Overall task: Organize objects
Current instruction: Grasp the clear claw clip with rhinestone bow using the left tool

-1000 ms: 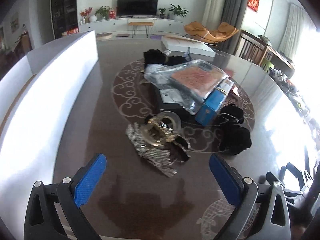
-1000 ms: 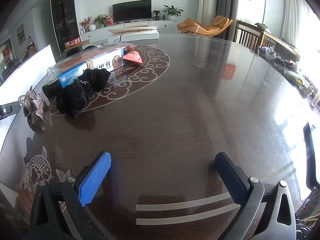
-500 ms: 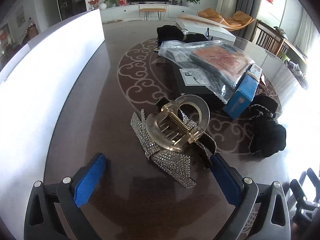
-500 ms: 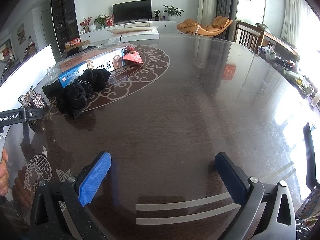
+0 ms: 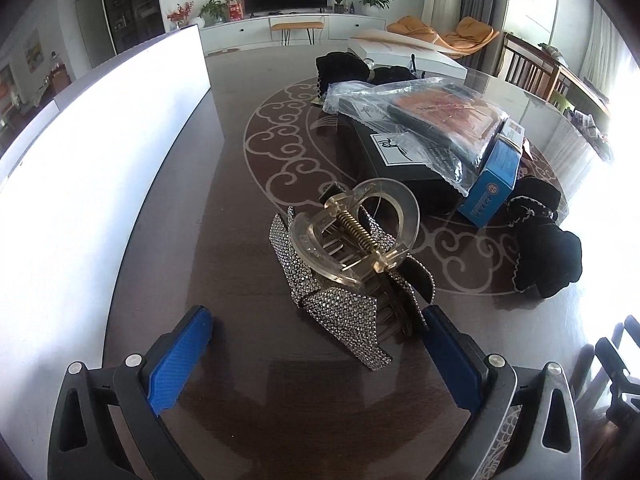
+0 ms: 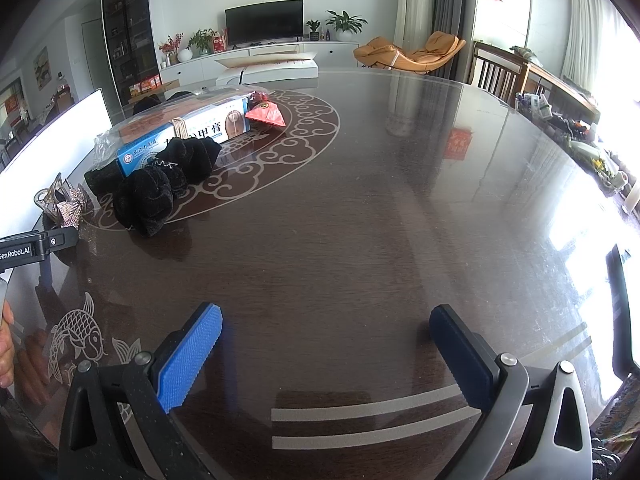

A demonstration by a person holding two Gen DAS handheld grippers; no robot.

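Your left gripper (image 5: 316, 344) is spread wide, low over the dark table (image 5: 248, 360), w/ nothing between the blue pads (image 5: 180, 356). The hair clip (image 5: 352, 256) sits centre frame in the left wrist view: clear plastic claw w/ a brass spring, on a rhinestone bow. Its lower right edge is right at the tip of the right-hand pad; can't tell if they touch. The left-hand pad is well apart from it.

Behind the clip, upper right of that view, there's a pile: a black box (image 5: 396, 156), a clear plastic bag (image 5: 420, 116) w/ flat items lying on top of it, and a blue box (image 5: 494, 180) leaning on the pile's right side. Black fuzzy cloth (image 5: 548, 248) lies at the right, just beside the blue box. A white panel (image 5: 96, 152) runs along the left side of the frame.

Your right gripper (image 6: 326, 344) is also spread apart, empty, over bare table (image 6: 360, 240) in the lower part of the right wrist view. In that view the clip (image 6: 60, 204) is small at the far left edge, w/ the left gripper's body (image 6: 36, 246) just below it and part of your hand (image 6: 6, 340) at the lower left edge. The black cloth (image 6: 160, 184) and blue box (image 6: 184, 136) sit upper left, a red packet (image 6: 266, 114) beside them.
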